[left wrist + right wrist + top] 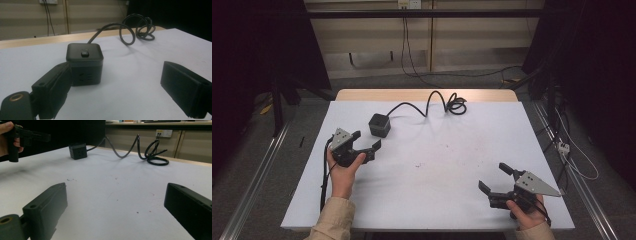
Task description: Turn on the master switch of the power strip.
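One black power cube (379, 125) just ahead of left hand-held gripper (366, 140), jaws spread, unheld

A lab-like recording room: white table (437, 200) between metal rails (254, 180), dark curtains (257, 45), wall sockets (408, 4), loose floor cables (462, 74).

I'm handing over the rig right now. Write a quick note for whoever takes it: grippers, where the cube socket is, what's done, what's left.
Left gripper: open, just short of the black cube power socket, nothing held.
Right gripper: open, idle near the table's front right corner.
Socket stands upright at back left; its cable runs to a loose coil at the far edge.
Done: approach only. Left: probably close on the socket.
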`<state>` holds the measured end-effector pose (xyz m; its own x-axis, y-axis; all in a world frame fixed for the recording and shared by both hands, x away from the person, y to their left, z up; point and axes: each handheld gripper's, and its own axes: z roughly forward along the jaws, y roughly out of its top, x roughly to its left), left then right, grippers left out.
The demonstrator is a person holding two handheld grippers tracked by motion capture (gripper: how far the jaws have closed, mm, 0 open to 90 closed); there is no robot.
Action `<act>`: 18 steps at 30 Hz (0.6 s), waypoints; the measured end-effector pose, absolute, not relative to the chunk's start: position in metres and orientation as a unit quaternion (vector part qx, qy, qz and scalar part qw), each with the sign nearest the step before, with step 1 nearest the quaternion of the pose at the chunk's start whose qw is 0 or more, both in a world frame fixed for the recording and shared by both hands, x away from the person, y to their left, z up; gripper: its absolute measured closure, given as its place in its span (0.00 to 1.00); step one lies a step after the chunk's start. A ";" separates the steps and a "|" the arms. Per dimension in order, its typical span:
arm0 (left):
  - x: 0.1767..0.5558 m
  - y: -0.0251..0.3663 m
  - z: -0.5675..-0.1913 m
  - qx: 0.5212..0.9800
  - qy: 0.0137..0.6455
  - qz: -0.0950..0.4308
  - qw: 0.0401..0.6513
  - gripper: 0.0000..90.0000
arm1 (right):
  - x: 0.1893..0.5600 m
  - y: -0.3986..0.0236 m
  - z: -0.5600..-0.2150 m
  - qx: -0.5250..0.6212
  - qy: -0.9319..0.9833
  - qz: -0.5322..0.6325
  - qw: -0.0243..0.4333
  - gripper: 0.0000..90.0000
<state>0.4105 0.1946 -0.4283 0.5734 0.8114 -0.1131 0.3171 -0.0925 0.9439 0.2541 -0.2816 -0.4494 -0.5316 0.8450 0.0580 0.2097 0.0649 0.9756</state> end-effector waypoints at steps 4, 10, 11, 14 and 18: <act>0.414 0.194 -0.426 0.703 0.402 0.233 0.538 0.11 | 0.254 -0.282 -0.449 0.390 0.673 0.560 0.286 0.05; 0.419 0.194 -0.423 0.702 0.405 0.237 0.535 0.11 | 0.254 -0.282 -0.449 0.389 0.674 0.560 0.285 0.05; 0.420 0.194 -0.422 0.703 0.403 0.238 0.535 0.11 | 0.254 -0.282 -0.449 0.389 0.673 0.560 0.285 0.05; 0.423 0.194 -0.421 0.702 0.403 0.236 0.537 0.11 | 0.254 -0.282 -0.449 0.390 0.673 0.561 0.285 0.05; 0.426 0.193 -0.419 0.701 0.406 0.237 0.536 0.11 | 0.254 -0.282 -0.449 0.390 0.672 0.561 0.285 0.05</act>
<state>0.4256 0.1934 -0.4194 0.5587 0.8230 -0.1025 0.3151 -0.0963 0.9442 0.2543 -0.2817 -0.4488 -0.5337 0.8439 0.0551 0.2051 0.0660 0.9765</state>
